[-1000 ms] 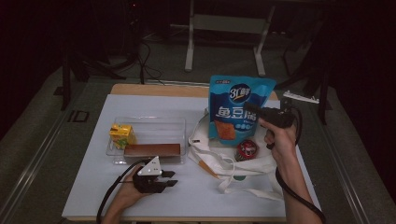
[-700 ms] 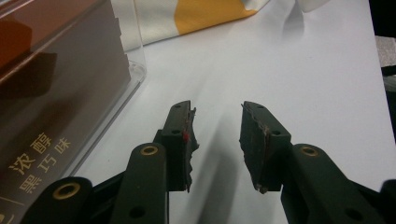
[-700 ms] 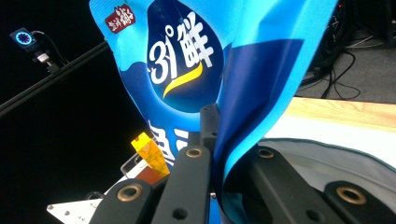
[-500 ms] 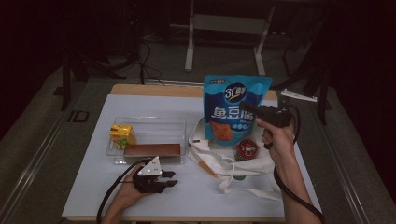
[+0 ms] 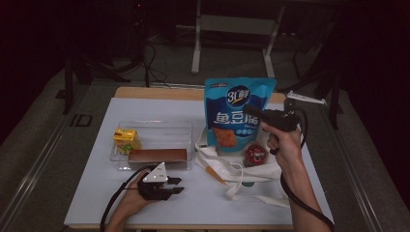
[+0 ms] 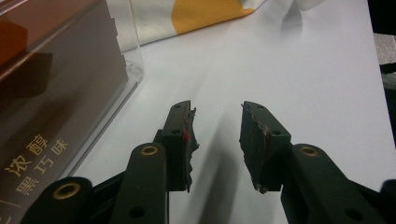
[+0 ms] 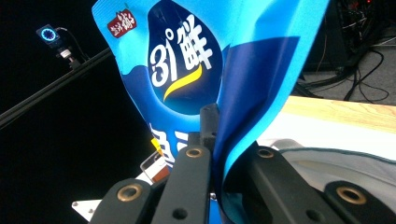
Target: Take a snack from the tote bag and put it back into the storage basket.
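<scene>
The right gripper [image 5: 255,113] is clamped on the blue snack bag [image 5: 237,113], which hangs upright from its jaws above the cloth bag [image 5: 232,164]. The left gripper [image 5: 176,184] rests on the table [image 5: 87,193], jaws part open, empty.

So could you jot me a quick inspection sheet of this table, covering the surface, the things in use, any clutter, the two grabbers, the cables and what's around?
Surface: white table top, wooden strip along the far edge.
Job's things: blue snack pouch held upright above the white cloth tote bag; small red round packet on the bag.
Clutter: clear tray holding a yellow carton and a brown chocolate box.
Grippers: right gripper shut on the pouch's edge; left gripper open with nothing between its jaws, resting on the table near the tray.
Cables: a black cable trails along the right forearm; another loops from the left gripper.
Surroundings: dark room, grey floor, metal stand legs behind the table.
</scene>
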A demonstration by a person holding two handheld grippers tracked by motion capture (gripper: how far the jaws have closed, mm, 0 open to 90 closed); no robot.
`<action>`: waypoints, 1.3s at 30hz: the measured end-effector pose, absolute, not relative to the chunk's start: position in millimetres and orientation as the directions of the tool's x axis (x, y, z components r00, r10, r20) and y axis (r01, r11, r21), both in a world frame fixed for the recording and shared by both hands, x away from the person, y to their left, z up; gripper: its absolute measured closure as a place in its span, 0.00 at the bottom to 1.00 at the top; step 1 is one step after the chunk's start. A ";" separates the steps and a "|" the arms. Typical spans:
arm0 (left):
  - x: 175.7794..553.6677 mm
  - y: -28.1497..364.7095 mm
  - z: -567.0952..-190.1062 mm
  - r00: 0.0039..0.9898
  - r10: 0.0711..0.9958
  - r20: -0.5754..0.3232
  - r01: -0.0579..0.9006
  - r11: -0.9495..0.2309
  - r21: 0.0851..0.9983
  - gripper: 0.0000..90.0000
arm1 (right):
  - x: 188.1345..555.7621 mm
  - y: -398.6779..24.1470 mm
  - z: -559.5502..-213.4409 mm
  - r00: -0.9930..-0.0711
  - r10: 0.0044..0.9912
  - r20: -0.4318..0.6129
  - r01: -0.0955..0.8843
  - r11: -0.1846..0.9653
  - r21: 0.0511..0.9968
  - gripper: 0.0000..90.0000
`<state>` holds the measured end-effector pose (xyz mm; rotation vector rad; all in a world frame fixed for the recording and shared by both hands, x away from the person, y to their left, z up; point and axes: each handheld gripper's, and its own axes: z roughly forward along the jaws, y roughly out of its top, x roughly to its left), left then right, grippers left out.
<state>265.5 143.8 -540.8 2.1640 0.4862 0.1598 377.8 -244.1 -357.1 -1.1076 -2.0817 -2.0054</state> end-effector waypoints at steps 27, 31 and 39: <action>265.2 143.6 -540.7 0.919 0.390 -0.056 0.276 -0.536 0.798 0.71 | 372.8 -218.7 -341.4 -0.788 0.380 0.485 0.493 -0.082 0.866 1.00; 265.1 143.6 -540.8 0.920 0.387 -0.056 0.274 -0.536 0.798 0.71 | 373.4 -212.4 -340.2 -0.791 0.374 0.485 0.494 -0.078 0.866 1.00; 265.1 143.6 -540.8 0.921 0.386 -0.057 0.275 -0.536 0.798 0.71 | 375.6 -198.8 -340.6 -0.794 0.363 0.488 0.499 -0.070 0.864 1.00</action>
